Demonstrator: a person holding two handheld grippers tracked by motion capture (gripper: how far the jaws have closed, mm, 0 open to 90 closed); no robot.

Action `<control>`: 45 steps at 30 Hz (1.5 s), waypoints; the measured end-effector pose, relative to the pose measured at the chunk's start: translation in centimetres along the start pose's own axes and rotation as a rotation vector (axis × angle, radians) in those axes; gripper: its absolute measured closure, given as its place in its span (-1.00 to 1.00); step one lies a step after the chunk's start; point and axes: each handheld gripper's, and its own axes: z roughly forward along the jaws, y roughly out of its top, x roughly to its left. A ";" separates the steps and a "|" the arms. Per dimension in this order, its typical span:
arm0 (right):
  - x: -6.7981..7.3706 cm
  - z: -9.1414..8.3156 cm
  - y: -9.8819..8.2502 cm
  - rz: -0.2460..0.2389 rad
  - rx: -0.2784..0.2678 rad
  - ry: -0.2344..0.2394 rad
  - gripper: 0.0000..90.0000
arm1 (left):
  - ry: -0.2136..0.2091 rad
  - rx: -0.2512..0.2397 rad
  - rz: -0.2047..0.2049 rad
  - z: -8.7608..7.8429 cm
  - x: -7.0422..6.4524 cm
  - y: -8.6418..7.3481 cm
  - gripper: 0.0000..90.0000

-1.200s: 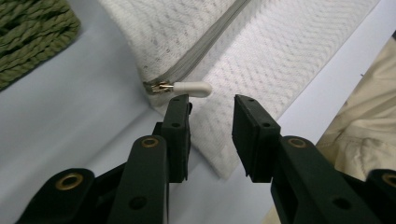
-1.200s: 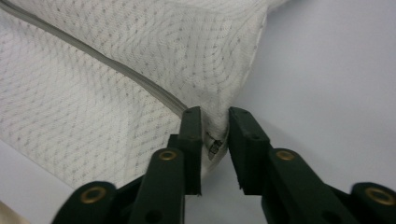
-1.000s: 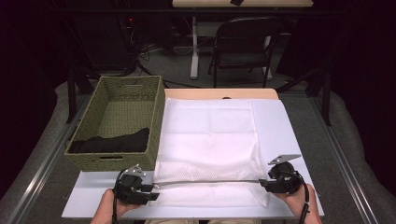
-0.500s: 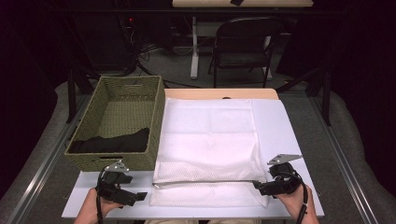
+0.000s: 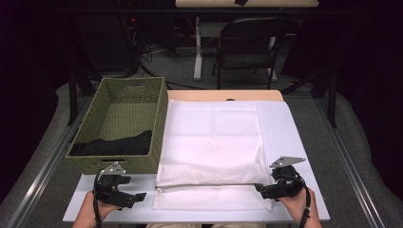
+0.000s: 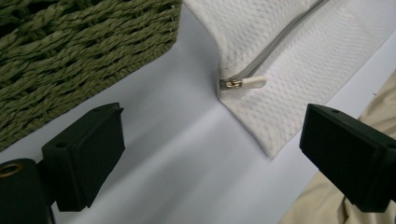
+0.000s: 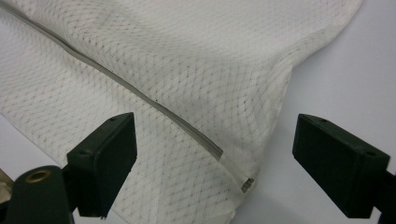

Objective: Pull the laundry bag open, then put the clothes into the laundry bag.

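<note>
A white mesh laundry bag [image 5: 214,137] lies flat on the white table [image 5: 294,128], its grey zipper [image 5: 209,185] running across the near end. My left gripper [image 5: 135,198] stands open left of the bag, apart from it. In the left gripper view the wide jaws [image 6: 212,140] hold nothing, and the zipper pull [image 6: 243,83] lies ahead of them. My right gripper [image 5: 262,191] is open at the bag's near right corner. In the right gripper view [image 7: 217,140] the zipper's end [image 7: 247,184] lies between the jaws, untouched. Both grippers' jaws have just been opening.
A green woven basket [image 5: 119,166] stands left of the bag with a black garment [image 5: 114,145] inside; its wall [image 6: 70,46] is close to my left gripper. A folding chair [image 5: 247,42] stands beyond the table. Beige cloth [image 6: 369,116] shows at the near edge.
Both grippers opened and let go of the bag's zipper ends. The left gripper drew away to the left. The right one stayed in place.
</note>
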 end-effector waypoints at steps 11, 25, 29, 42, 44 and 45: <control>1.4 1.1 1.0 -0.055 0.016 0.025 -0.65 | 0.065 -0.004 0.014 0.0 0.0 0.2 -0.92; 4.7 4.8 5.1 -0.195 0.023 0.067 -0.37 | 0.086 0.039 0.036 1.0 -0.1 0.3 -0.92; 5.9 6.3 5.9 -0.248 0.050 0.093 -0.11 | 0.086 0.041 0.044 1.2 -0.2 0.4 -0.92; 8.8 9.3 5.9 -0.383 0.152 0.120 0.59 | 0.077 0.049 0.054 1.6 -0.4 0.6 -0.91; 8.8 9.4 5.9 -0.394 0.149 0.124 0.69 | 0.077 0.056 0.056 1.6 -0.4 0.6 -0.91; 8.8 9.4 5.9 -0.394 0.149 0.124 0.69 | 0.077 0.056 0.056 1.6 -0.4 0.6 -0.91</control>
